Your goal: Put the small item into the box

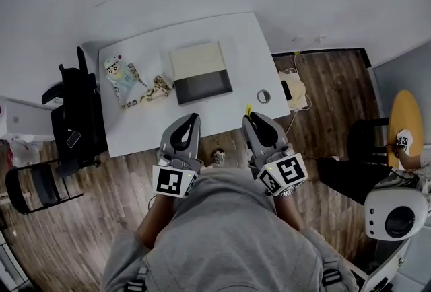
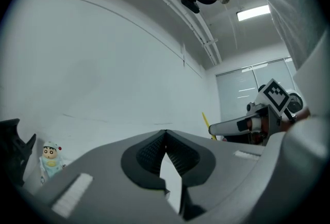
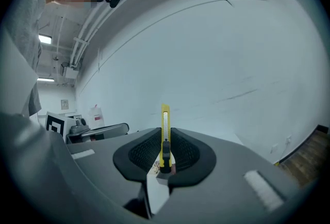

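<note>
Right gripper [image 3: 165, 131], yellow knife [image 3: 165, 114] between its jaws

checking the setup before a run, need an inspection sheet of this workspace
surface: white table
job's things: open box mid-table; yellow utility knife held off the table
clutter: toy figure left of the box; tape roll near the right edge
grippers: left hand-held gripper shut, empty; right hand-held gripper shut on the yellow utility knife
cables: white cable on the floor right of the table
surroundings: black chair, wood floor
</note>
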Demonstrator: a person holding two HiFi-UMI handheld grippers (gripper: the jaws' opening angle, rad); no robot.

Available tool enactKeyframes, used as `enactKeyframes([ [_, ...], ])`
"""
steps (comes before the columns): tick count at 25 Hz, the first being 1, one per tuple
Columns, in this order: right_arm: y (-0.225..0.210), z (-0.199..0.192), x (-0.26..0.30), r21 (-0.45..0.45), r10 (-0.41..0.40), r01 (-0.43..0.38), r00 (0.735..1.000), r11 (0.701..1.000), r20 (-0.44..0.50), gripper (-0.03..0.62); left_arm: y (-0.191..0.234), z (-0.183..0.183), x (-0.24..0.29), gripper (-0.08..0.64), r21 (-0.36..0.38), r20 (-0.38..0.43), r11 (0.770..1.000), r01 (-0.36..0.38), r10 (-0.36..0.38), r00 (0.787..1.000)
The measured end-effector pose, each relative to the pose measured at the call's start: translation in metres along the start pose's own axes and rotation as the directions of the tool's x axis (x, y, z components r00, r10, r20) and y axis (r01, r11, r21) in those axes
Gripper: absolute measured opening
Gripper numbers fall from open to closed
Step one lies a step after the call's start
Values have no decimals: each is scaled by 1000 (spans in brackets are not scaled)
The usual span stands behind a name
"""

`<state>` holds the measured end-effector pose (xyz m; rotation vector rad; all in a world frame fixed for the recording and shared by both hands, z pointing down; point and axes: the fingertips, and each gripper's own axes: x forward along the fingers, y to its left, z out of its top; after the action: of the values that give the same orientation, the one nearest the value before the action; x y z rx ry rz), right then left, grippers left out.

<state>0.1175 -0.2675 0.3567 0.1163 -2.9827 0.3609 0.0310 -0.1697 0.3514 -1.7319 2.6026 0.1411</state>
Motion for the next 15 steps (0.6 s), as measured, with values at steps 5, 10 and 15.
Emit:
enactKeyframes([
  [5,-8,-9,12,24,39,-39,999,999,-24,72,3,-2,-5,3,15,-16,999,-50,51,999],
  [10,-5,-18,31,33,71,-69,996,997,-48,72,22,-5,-13,3,19,-39,994,-111,112,993],
  [15,0,-23,53,11,103,-102,991,995,-89,72,39,-16,-8,3,6,-62,992,-127,127,990],
])
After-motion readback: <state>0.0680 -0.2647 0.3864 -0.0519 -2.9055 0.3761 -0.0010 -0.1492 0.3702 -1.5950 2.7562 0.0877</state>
